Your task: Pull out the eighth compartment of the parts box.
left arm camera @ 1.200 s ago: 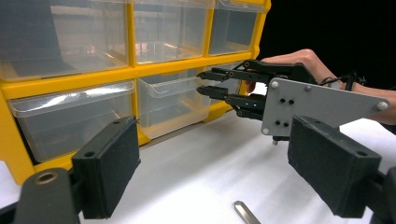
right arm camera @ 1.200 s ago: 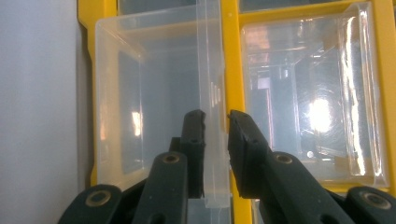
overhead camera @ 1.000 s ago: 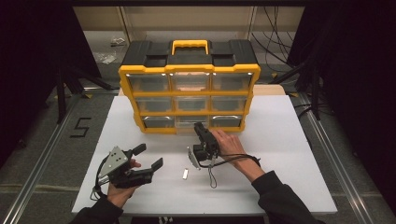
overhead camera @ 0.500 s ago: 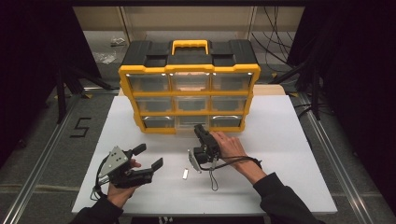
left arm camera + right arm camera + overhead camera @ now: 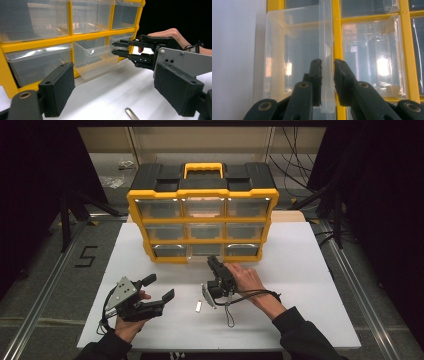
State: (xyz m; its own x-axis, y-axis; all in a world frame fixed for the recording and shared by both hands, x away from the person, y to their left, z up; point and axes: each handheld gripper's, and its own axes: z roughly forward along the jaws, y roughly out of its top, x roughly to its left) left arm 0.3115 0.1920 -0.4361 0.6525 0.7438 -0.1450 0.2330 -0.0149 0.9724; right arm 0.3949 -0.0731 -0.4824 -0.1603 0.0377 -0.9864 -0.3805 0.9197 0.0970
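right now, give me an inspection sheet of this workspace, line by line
surface: white table, bare around the things on it
job's things: yellow and black drawer organiser at the far edge; its bottom middle clear drawer pulled partly out, looks empty
clutter: one small flat metal piece lying between the hands
grippers: right claw set on either side of the drawer's front lip, a slight gap on one side; left claw open, held low over the table, gripping nothing
cables: one black cable loops from the right claw across the table; others hang behind the organiser
surroundings: dark room, grey floor with a 5 marked, metal rails either side
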